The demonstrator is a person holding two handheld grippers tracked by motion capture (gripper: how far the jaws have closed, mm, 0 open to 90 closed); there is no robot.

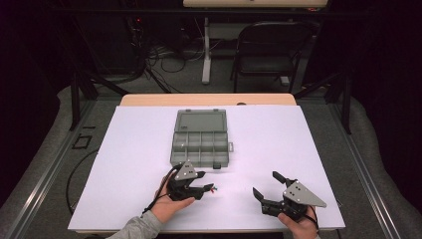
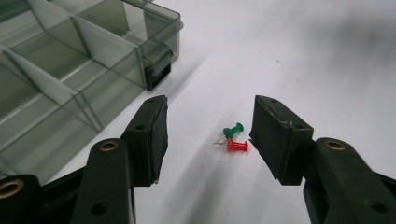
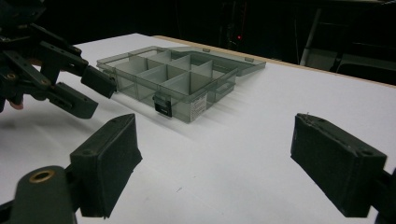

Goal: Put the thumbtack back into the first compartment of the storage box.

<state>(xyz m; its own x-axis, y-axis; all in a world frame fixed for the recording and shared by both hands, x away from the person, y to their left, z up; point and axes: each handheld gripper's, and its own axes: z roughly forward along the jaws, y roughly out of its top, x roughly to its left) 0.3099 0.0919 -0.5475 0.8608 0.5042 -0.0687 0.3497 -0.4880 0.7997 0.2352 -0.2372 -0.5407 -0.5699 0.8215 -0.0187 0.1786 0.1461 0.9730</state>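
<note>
L gripper (image 2: 208, 135) jaws wide over green pushpin (image 2: 233, 130) + red pushpin (image 2: 237, 146), R gripper (image 3: 212, 163) jaws wide, organizer box (image 1: 200, 144) lid open on desk (image 1: 278, 144)

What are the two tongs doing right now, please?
Left tongs: open, holding nothing, above the green pushpin and red pushpin on the table.
Right tongs: open, holding nothing.

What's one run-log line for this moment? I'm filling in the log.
left gripper: open over green pushpin and red pushpin | right gripper: open, holding nothing | organizer box: lid open
</note>
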